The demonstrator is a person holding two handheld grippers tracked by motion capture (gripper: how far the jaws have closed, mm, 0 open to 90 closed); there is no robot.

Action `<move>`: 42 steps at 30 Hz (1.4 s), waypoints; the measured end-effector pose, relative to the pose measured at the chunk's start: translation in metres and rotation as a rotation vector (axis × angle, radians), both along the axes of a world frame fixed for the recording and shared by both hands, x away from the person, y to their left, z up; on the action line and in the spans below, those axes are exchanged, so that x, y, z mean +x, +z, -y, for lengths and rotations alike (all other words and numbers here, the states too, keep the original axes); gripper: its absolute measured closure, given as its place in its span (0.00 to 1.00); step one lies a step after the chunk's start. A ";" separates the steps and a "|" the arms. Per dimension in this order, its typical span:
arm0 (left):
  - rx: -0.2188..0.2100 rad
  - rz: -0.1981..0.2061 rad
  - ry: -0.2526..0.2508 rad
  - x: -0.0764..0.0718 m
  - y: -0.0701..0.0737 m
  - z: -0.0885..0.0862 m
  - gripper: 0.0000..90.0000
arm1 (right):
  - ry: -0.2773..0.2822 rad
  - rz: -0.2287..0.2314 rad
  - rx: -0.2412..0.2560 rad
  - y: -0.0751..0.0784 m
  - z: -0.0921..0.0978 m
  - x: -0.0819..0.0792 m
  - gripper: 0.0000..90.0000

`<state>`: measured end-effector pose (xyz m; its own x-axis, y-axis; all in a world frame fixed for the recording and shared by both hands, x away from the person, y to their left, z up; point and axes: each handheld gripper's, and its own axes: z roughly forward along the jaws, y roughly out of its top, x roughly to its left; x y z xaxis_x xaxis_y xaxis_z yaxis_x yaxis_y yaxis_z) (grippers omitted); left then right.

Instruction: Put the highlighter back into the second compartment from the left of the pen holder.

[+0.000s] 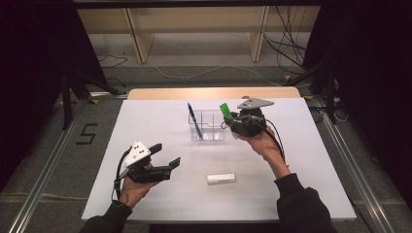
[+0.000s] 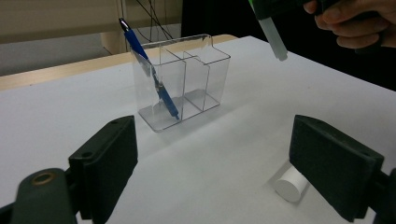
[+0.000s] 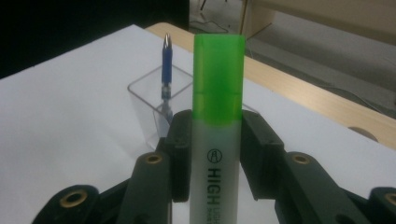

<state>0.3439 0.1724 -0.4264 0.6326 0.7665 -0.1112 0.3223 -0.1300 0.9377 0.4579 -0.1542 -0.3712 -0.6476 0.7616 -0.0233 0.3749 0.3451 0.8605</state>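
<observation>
A clear plastic organiser [image 1: 208, 124] [image 2: 184, 79] [image 3: 154, 105] stands mid-table with a blue pen [image 1: 195, 119] [image 2: 149, 70] [image 3: 166, 65] leaning in its left compartment. My right gripper [image 1: 232, 120] [image 3: 215, 154] hovers at the organiser's right end, shut on a green-capped highlighter [image 1: 225, 109] [image 3: 217, 121] [image 2: 271, 28] held cap up. My left gripper [image 1: 166, 155] [image 2: 224, 168] is open at the front left, nothing between its jaws. A white cylindrical object [image 1: 221, 178] [image 2: 290, 184] lies on the table in front.
The white table [image 1: 160, 121] ends in a wooden strip [image 1: 214, 92] at the back. Beyond it are shelving legs and loose cables on the floor. Metal rails run along both sides of the table.
</observation>
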 end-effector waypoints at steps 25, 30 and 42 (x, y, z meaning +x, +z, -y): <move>-0.016 0.004 0.006 0.001 0.001 -0.002 0.17 | -0.024 0.048 0.076 0.018 -0.040 0.036 0.74; -0.016 0.004 0.005 0.001 0.001 -0.002 0.17 | -0.025 0.039 0.070 0.013 -0.048 0.041 0.74; -0.016 0.006 0.002 0.001 0.002 -0.001 0.17 | -0.038 0.049 0.079 0.006 -0.059 0.050 0.74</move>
